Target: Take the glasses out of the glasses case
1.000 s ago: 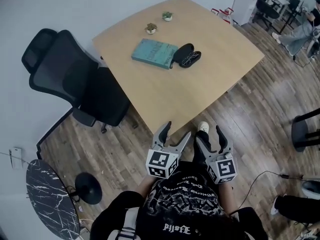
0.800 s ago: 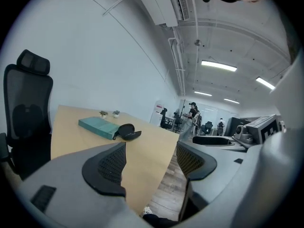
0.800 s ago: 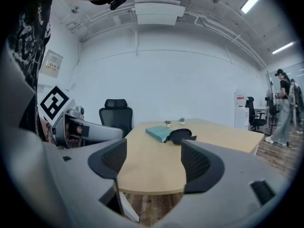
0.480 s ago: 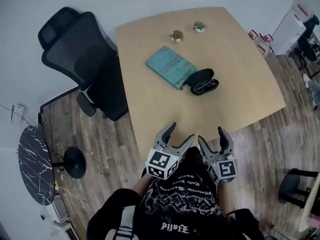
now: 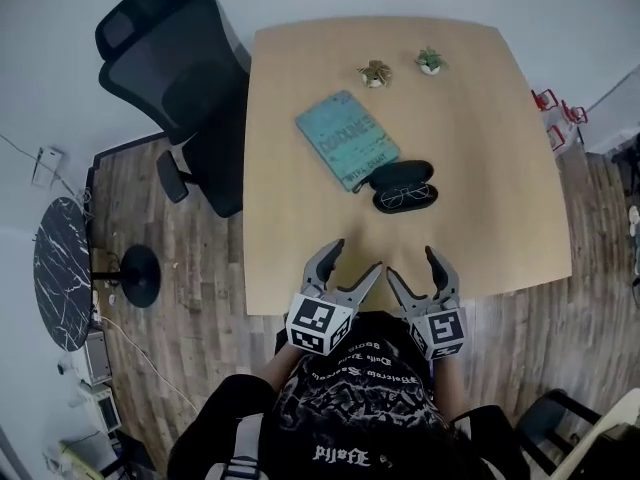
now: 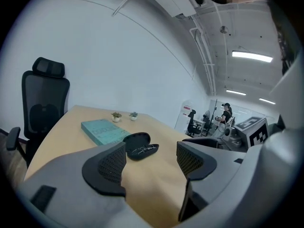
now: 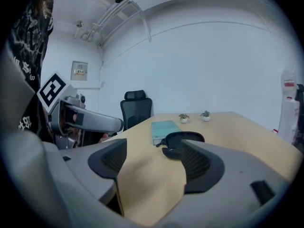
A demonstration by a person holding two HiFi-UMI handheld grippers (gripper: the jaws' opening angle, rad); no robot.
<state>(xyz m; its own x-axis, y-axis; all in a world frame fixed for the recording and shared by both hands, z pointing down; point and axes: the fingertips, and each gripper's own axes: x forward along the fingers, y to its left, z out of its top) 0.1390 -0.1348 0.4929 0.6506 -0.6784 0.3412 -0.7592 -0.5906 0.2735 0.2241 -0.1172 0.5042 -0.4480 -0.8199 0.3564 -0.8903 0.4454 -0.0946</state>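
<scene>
An open black glasses case [image 5: 404, 186] lies on the wooden table [image 5: 300, 238], lid flat, with thin-framed glasses [image 5: 407, 197] inside the near half. The left gripper view shows the case [image 6: 139, 144] and glasses [image 6: 144, 149] beyond the jaws; in the right gripper view the case [image 7: 179, 140] is partly hidden by a jaw. My left gripper [image 5: 354, 258] and right gripper [image 5: 413, 263] hover side by side over the table's near edge, both open and empty, well short of the case.
A teal book [image 5: 346, 139] lies just left of the case. Two small potted plants [image 5: 375, 72] [image 5: 430, 62] stand at the far side. A black office chair [image 5: 175, 78] sits at the table's left. A round dark marble side table [image 5: 62, 273] stands on the wood floor.
The view has swung so the table now lies square ahead and closer. Both grippers have advanced over the table's near edge, still open and empty.
</scene>
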